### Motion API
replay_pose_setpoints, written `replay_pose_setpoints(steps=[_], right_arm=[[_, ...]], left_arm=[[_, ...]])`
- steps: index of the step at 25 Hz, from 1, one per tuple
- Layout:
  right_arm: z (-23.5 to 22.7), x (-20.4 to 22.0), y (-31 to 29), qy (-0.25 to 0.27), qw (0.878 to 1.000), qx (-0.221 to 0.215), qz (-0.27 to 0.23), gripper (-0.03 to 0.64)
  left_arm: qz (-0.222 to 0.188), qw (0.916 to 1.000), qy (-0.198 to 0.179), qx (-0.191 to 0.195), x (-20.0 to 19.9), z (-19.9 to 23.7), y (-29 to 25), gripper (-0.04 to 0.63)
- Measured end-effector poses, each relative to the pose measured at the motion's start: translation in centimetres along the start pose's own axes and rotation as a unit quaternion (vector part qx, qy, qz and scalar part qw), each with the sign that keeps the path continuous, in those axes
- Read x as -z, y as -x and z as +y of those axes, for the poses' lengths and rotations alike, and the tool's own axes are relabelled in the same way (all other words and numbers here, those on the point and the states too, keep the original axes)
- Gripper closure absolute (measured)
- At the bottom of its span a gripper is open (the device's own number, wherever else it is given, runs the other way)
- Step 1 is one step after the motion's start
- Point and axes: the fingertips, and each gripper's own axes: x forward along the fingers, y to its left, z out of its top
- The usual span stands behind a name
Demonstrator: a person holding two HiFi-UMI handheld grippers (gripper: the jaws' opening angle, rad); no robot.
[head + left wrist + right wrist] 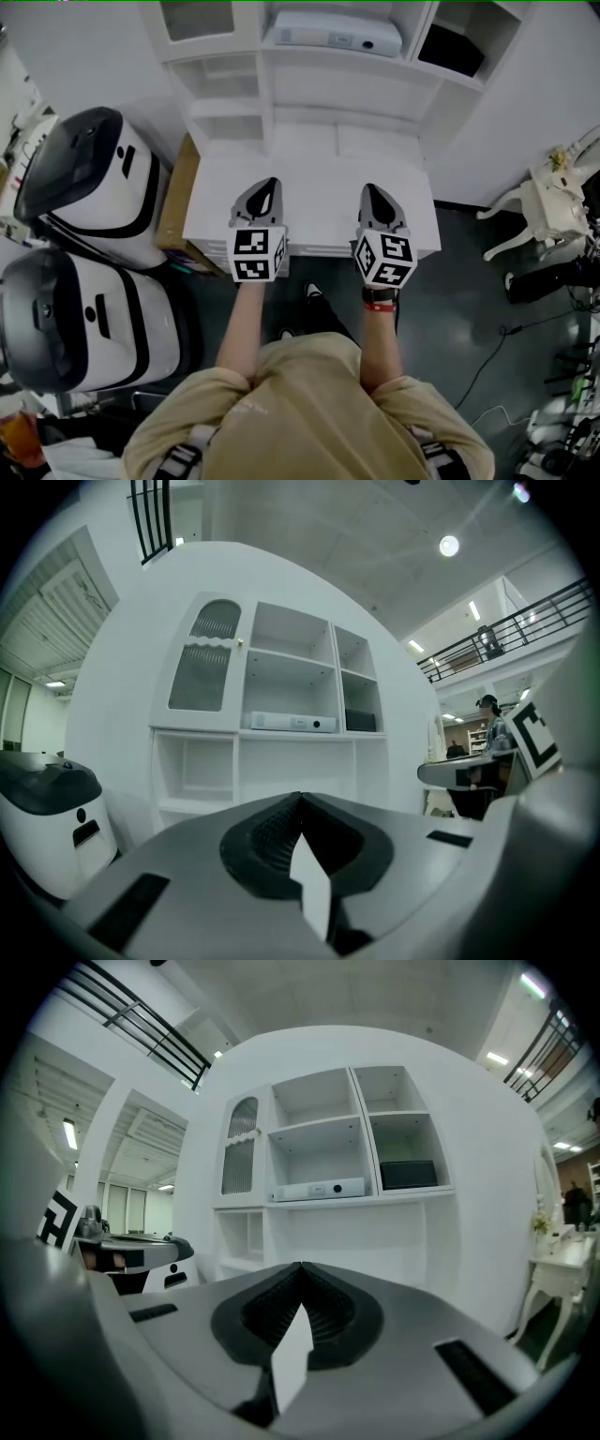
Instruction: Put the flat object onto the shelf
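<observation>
Centre of the head view: a wide, flat white board (319, 202) lies level in front of a white shelf unit (309, 98), far edge near the unit's base. A cardboard box (174, 202) shows under its left edge. Left tongs (270, 181) and right tongs (371, 187) sit side by side over the board's near edge, pointing at the shelves; contact cannot be judged. Each gripper view shows the left tongs (300, 797) and the right tongs (302, 1266) pressed together at the tips, with only a white sliver showing in the gap behind them. Two white machines (89, 187) stand at the left.
</observation>
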Motion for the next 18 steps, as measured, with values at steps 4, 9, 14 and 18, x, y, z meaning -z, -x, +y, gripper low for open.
replay_pose_setpoints(steps=[4,9,14,18], right_arm=[[-0.6,1.7,0.8,0.002,1.000,0.008,0.006,0.594],[-0.7,2.7,0.9,0.010,1.000,0.007,0.010,0.594],[-0.7,3.4,0.0,0.008,1.000,0.002,0.016,0.594],[-0.9,3.9,-1.3,0.003,1.000,-0.005,0.022,0.594]], left_arm=[[0.005,1.0000,-0.002,-0.005,2.0,0.1,0.7,0.575],[-0.002,1.0000,-0.003,-0.004,2.7,-0.3,0.8,0.575],[-0.005,1.0000,0.002,0.002,3.0,-0.8,0.2,0.575],[0.005,1.0000,0.003,0.001,4.0,-0.4,-0.9,0.575]])
